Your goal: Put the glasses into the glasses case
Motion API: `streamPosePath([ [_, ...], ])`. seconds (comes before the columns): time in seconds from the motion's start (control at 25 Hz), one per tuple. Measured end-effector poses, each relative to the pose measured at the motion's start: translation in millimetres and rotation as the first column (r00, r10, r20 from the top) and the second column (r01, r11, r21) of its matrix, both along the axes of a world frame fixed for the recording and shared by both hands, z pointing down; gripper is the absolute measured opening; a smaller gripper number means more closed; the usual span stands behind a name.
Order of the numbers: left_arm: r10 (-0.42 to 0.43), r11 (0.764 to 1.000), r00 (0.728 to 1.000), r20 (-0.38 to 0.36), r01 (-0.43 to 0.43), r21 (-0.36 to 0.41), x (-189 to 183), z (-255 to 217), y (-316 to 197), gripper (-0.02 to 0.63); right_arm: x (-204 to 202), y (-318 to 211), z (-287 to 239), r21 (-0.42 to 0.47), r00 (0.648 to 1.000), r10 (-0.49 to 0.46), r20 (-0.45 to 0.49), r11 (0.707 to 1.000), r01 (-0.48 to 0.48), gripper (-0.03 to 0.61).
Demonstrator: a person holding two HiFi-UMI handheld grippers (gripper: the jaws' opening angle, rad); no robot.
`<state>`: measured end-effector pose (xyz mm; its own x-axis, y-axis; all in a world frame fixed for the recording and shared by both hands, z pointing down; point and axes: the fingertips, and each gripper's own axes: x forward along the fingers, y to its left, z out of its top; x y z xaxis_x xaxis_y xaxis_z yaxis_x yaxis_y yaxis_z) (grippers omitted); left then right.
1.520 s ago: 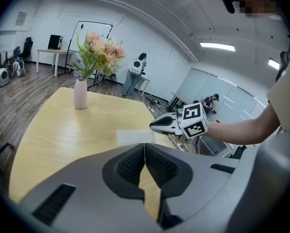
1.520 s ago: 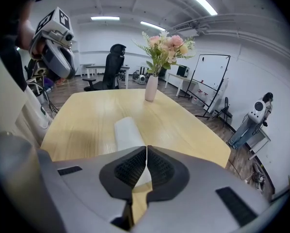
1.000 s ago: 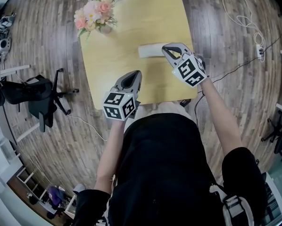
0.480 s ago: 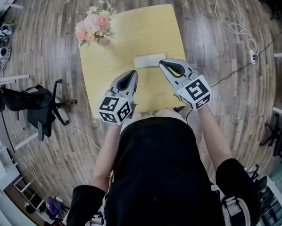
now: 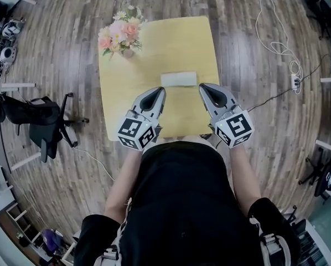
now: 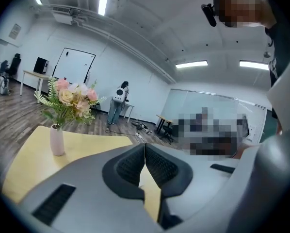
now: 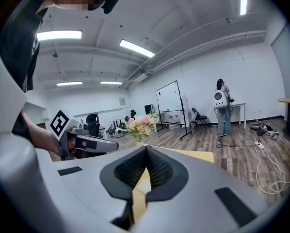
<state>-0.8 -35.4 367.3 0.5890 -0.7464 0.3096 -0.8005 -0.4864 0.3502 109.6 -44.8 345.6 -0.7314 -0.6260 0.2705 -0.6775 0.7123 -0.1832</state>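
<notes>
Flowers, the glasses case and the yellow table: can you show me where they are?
flowers (image 5: 120,32), head view, on the pink and white blooms.
glasses case (image 5: 179,78), head view, middle of its white top.
table (image 5: 182,43), head view, bare yellow top beyond the case.

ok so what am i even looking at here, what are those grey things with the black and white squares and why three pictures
No robot here: a person in a black top holds a two-jaw gripper in each hand. The squared cubes are part of them. The top-down picture comes from a camera on the person's head; it shows the left gripper and right gripper over a yellow table. The other two come from cameras riding on each gripper, looking along its jaws. On the table are a vase of flowers and a pale oblong, probably the glasses case. Both grippers' jaws are shut and hold nothing. I see no glasses.
</notes>
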Motion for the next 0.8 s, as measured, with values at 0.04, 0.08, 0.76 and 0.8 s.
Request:
streamPosePath([
  [0.04, -0.001, 1.000, 1.000, 0.001, 0.001, 0.001, 0.2, 0.1, 0.3, 0.023, 0.2, 0.5, 0.0, -0.005, 1.000, -0.003, 0.005, 1.000, 0.003, 0.014],
  [0.08, -0.003, 1.000, 1.000, 0.001, 0.003, 0.001, 0.2, 0.2, -0.2, 0.023, 0.0, 0.0, 0.2, -0.009, 1.000, -0.007, 0.011, 1.000, 0.007, 0.014],
  [0.76, -0.012, 1.000, 1.000, 0.023, 0.012, -0.008, -6.8, -0.5, 6.0, 0.023, -2.1, 1.2, 9.5, -0.012, 0.999, -0.025, -0.032, 1.000, 0.025, 0.014],
  [0.8, -0.012, 1.000, 1.000, 0.024, 0.012, -0.008, -6.6, -0.6, 5.5, 0.023, -1.8, 0.7, 9.4, -0.011, 0.999, -0.025, -0.034, 1.000, 0.024, 0.014],
])
